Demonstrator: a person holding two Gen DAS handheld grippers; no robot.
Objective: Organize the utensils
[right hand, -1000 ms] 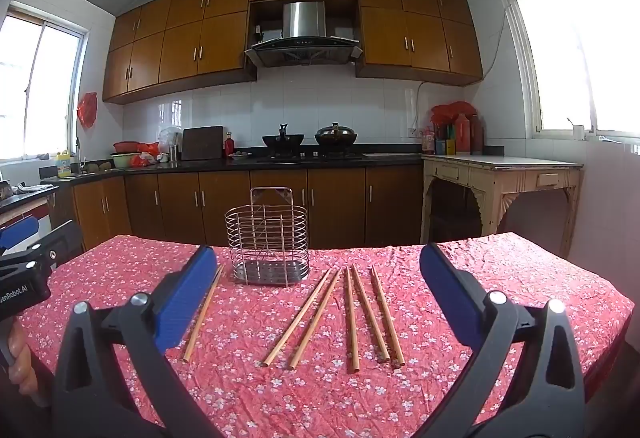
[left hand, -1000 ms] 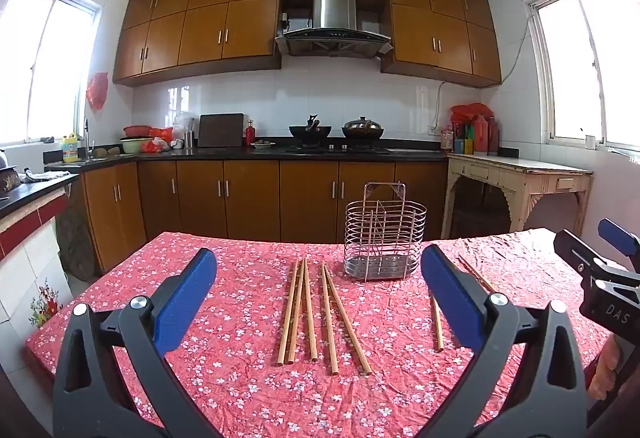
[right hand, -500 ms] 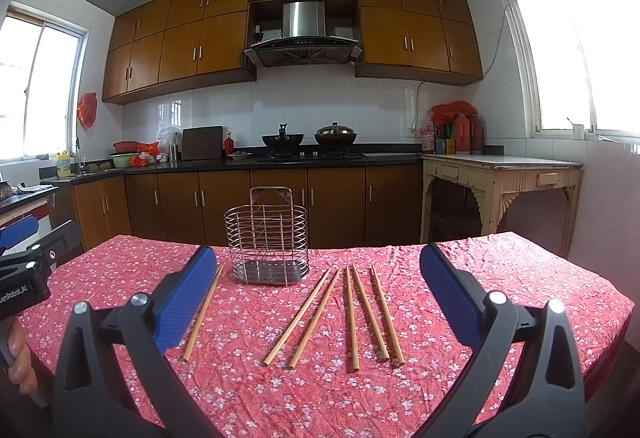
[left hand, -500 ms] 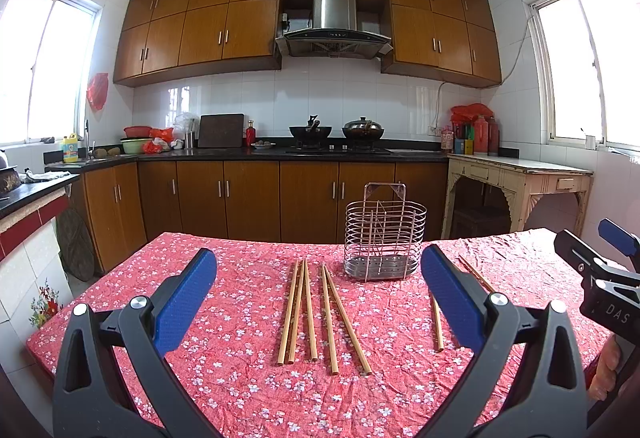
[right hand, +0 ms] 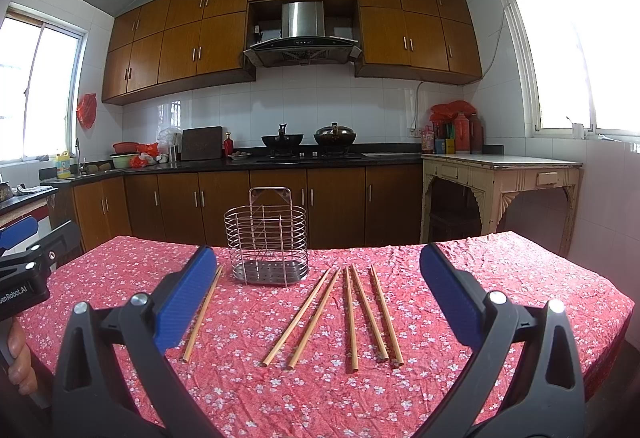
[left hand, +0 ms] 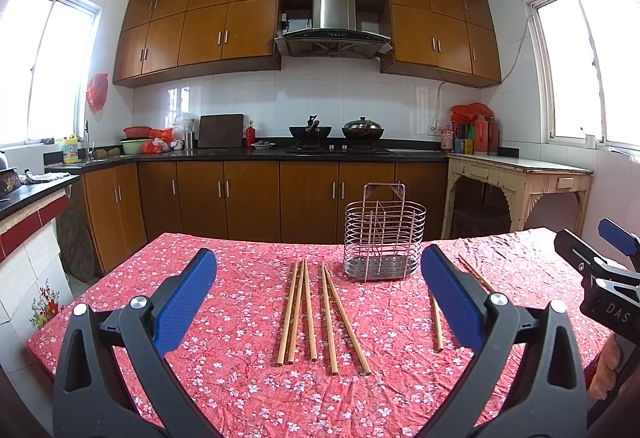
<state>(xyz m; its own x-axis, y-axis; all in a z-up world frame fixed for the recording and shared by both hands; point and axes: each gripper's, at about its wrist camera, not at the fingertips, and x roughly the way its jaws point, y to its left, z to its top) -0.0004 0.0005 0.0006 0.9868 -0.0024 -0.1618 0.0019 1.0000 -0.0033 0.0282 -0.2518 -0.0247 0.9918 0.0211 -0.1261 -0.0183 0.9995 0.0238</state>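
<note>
Several wooden chopsticks [left hand: 320, 314] lie side by side on the red flowered tablecloth [left hand: 240, 378], in front of an empty wire utensil holder [left hand: 384, 234]. More chopsticks [left hand: 437, 322] lie to the right, partly behind my finger. My left gripper [left hand: 318, 298] is open and empty, hovering over the near table. In the right wrist view the holder [right hand: 267, 238] stands left of centre, several chopsticks [right hand: 352, 314] lie spread ahead, and one chopstick [right hand: 202, 312] lies left. My right gripper [right hand: 318, 298] is open and empty.
The right gripper's body [left hand: 604, 290] shows at the right edge of the left view; the left gripper's body [right hand: 24, 270] at the left edge of the right view. Kitchen cabinets [left hand: 260, 198] and a cream side table [left hand: 516, 182] stand beyond the table's far edge.
</note>
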